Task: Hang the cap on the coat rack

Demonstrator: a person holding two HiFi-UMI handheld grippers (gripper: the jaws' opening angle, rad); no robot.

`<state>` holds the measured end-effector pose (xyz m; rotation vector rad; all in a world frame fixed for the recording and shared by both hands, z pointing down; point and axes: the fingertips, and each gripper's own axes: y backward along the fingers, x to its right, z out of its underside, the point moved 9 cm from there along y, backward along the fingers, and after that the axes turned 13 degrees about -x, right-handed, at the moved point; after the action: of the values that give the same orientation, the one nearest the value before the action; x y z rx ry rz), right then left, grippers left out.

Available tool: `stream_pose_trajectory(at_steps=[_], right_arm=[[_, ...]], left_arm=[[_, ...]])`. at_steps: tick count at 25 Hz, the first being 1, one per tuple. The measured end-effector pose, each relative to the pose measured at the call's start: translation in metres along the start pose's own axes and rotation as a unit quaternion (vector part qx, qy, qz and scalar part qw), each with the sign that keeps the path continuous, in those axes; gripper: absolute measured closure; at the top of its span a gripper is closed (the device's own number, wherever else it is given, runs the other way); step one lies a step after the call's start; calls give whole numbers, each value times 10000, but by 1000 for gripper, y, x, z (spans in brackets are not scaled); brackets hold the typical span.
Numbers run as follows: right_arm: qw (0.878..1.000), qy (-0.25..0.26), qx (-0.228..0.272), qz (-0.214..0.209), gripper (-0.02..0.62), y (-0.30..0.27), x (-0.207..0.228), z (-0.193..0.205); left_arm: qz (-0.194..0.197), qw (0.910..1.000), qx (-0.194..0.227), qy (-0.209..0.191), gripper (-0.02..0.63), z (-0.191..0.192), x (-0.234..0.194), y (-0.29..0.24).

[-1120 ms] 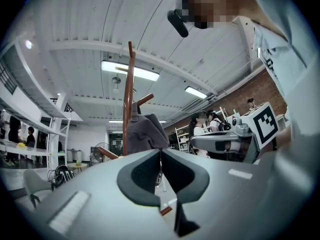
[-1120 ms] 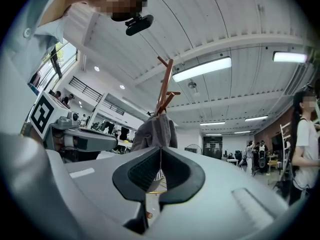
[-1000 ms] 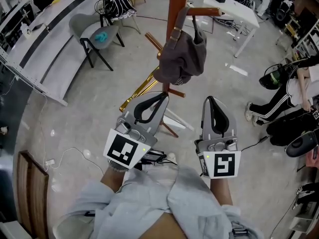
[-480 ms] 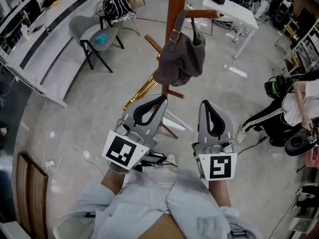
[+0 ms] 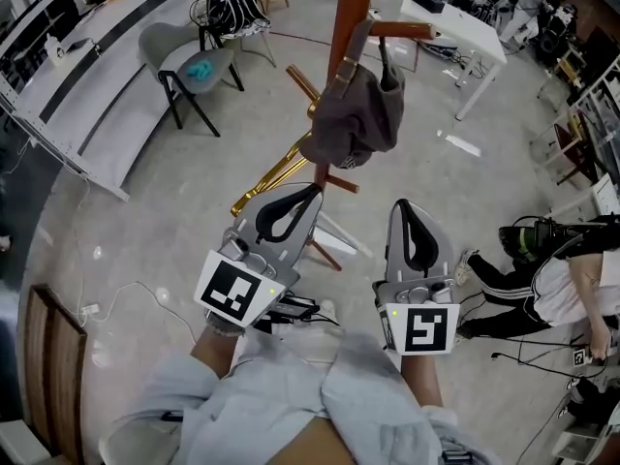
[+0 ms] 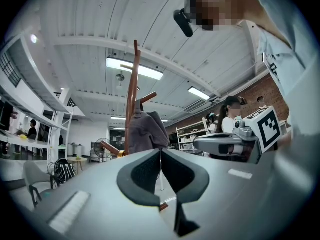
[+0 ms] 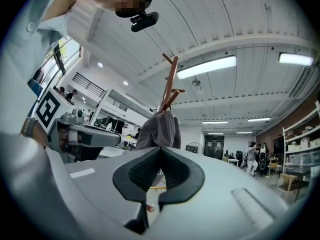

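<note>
A dark grey cap (image 5: 356, 116) hangs by its strap from a peg (image 5: 399, 30) of the brown wooden coat rack (image 5: 350, 8). It shows as the cap (image 6: 146, 129) in the left gripper view and the cap (image 7: 159, 130) in the right gripper view, beyond the jaws. My left gripper (image 5: 315, 188) is shut and empty, just below the cap's brim. Beside it my right gripper (image 5: 401, 204) is also shut and holds nothing, a little lower and to the right. Neither gripper touches the cap.
Lower pegs and a brass bar (image 5: 276, 172) stick out from the rack near my left gripper. A grey chair (image 5: 190, 69) and a long bench (image 5: 68, 85) stand at the left. A white table (image 5: 455, 27) is behind the rack, and a seated person (image 5: 562, 269) is at the right.
Both grippers have stayed shut and almost still below the cap. The cap hangs unchanged. The person at the right has shifted lower in the head view.
</note>
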<state>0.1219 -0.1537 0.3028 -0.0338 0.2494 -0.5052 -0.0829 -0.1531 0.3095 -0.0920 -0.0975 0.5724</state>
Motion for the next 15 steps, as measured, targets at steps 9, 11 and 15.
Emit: stream_pose_trajectory(at_steps=[9, 11, 15], right_arm=[[10000, 50, -82, 10, 588, -2, 1, 2], [9999, 43, -90, 23, 588, -2, 2, 3], [9999, 58, -84, 24, 588, -1, 2, 3]], left_arm=[[31, 10000, -9, 22, 597, 0, 2, -2], [35, 10000, -2, 12, 597, 0, 2, -2], [46, 10000, -24, 13, 597, 1, 3, -3]])
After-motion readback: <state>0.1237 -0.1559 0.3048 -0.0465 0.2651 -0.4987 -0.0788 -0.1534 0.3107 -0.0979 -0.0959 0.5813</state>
